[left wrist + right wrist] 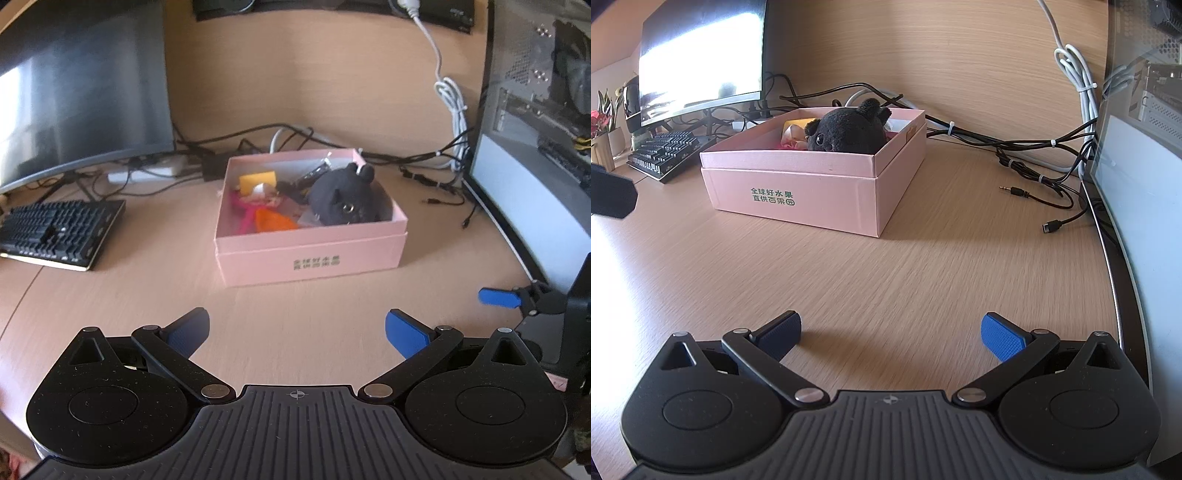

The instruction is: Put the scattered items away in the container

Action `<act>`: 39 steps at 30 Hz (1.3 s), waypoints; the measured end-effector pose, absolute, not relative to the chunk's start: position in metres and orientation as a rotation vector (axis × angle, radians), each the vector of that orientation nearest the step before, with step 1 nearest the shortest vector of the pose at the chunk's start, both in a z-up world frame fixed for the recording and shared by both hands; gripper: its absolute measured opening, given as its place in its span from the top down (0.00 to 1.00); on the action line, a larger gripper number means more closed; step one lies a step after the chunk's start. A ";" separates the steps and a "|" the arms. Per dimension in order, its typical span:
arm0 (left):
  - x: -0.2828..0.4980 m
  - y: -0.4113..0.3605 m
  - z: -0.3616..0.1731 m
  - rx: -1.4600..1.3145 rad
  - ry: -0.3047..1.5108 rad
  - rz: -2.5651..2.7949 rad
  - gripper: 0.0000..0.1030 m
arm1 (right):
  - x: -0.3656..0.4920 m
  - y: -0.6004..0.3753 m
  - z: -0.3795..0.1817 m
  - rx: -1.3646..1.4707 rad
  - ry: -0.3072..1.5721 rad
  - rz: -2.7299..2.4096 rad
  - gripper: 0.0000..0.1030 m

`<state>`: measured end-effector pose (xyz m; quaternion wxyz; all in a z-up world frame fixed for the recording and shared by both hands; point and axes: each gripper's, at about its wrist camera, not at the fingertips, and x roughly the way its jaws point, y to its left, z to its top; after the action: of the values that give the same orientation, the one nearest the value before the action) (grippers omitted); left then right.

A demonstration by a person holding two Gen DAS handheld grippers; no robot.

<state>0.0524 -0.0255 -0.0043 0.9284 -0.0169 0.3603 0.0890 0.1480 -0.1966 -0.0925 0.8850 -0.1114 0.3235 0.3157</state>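
Both grippers are empty. Left wrist view: left gripper [297, 332] spread wide, near the pink box [310, 254] holding the black plush [345, 197]. Right wrist view: right gripper [892, 332] also wide; tidying looks finished, so next only withdrawal.

Box [310, 254] in middle of desk [295, 314]. In box: plush toy [345, 197] at right side, small items [264, 205] at left (cannot tell each one). Keyboard [61, 234] left of box, monitor [81, 85] behind keyboard. Cables [258, 142] behind box, along wall. Computer case [543, 147] right of box, at desk edge. Two loose plugs [1034, 206] on desk between box and case.
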 end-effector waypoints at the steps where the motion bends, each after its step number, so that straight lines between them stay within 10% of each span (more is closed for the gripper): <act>1: 0.054 -0.025 -0.004 -0.034 0.738 0.178 0.00 | 0.148 -0.197 -0.092 -0.232 0.673 0.657 0.00; 39: 0.101 -0.023 -0.024 -0.072 0.806 0.075 0.00 | 0.151 -0.197 -0.093 -0.226 0.676 0.647 0.00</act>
<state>0.1007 -0.0235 -0.0243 0.9185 -0.0351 0.3921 0.0364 0.1508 -0.1967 -0.0926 0.8864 -0.1089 0.3250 0.3112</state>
